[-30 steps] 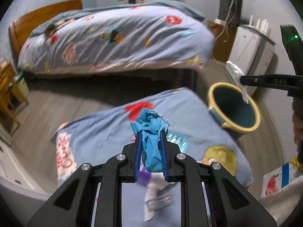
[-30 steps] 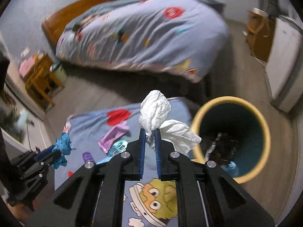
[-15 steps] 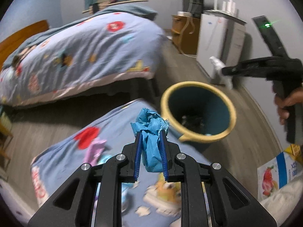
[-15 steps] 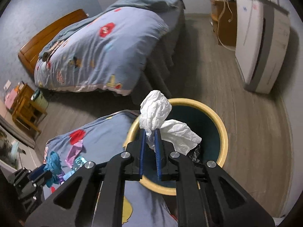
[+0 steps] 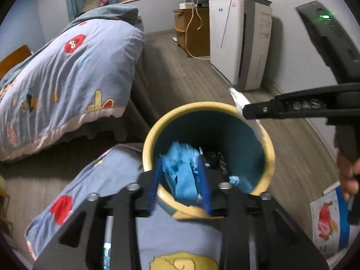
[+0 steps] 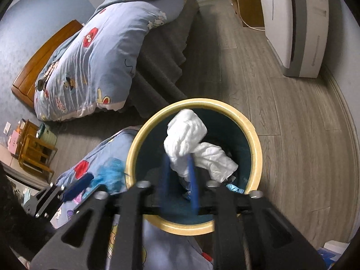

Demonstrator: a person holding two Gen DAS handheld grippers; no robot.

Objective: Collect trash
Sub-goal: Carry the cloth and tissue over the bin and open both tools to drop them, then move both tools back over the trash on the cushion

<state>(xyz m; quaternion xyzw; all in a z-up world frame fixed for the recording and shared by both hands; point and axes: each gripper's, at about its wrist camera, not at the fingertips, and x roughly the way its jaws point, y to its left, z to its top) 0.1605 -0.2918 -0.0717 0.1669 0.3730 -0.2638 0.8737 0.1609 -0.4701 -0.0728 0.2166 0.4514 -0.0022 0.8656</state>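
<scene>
A round bin with a yellow rim and dark blue inside stands on the floor and holds dark trash. My left gripper hangs over its near rim. Its jaws are opening, and a crumpled blue paper wad sits loose between the blue pads. My right gripper is above the bin. Its jaws are opening too, with a crumpled white tissue between them, resting against the right pad. In the left wrist view the right gripper reaches in from the right, a hand on its handle.
A cartoon-print blanket lies on the floor left of the bin. Behind it is a bed with a blue duvet. A white appliance and a wooden cabinet stand by the far wall. A strawberry-print pack lies at the right.
Both grippers moved from over the blanket to above the bin. Both pairs of jaws have spread apart, so the blue wad and the white tissue are no longer pinched.
</scene>
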